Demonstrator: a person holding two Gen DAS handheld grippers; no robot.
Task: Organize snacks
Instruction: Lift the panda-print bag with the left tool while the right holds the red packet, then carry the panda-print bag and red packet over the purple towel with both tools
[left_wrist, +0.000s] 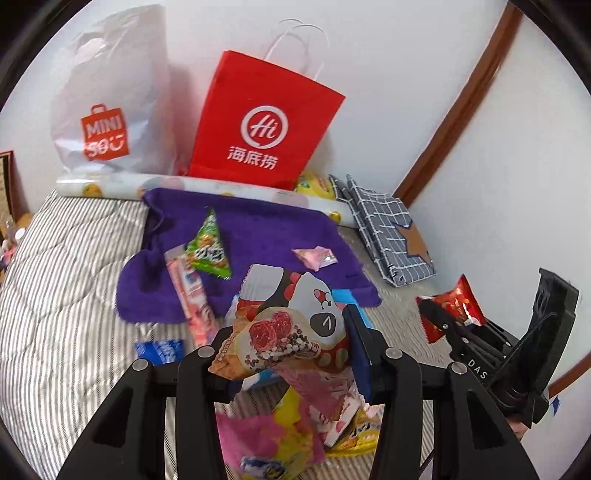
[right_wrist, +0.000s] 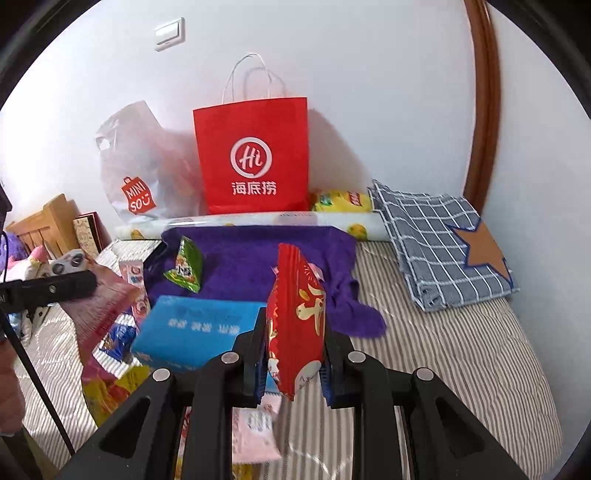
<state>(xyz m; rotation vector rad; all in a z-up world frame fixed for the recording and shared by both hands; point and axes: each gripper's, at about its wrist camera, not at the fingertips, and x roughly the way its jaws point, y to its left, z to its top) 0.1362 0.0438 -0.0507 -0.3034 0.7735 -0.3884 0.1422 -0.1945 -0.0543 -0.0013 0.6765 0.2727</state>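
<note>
Striped bed (right_wrist: 461, 350) against white wall, red bag (right_wrist: 255, 158) behind purple cloth (right_wrist: 243, 254). Left gripper (left_wrist: 284, 343) clamps a panda snack pack (left_wrist: 295, 321) above loose snacks. Right gripper (right_wrist: 293, 354) pinches a red packet (right_wrist: 297, 314) over the cloth's near edge.

A: The paper bag (right_wrist: 251, 155) is red with a white round logo. And the bedcover (right_wrist: 443, 362)?

B: Grey and white stripes. The towel (right_wrist: 251, 254) on it is deep purple.

A: The folded cloth (right_wrist: 436, 251)?

B: Blue-grey, white checks, with a brown star. The triangular packet (left_wrist: 208, 247) is green; the box (right_wrist: 195, 328) is bright blue.
</note>
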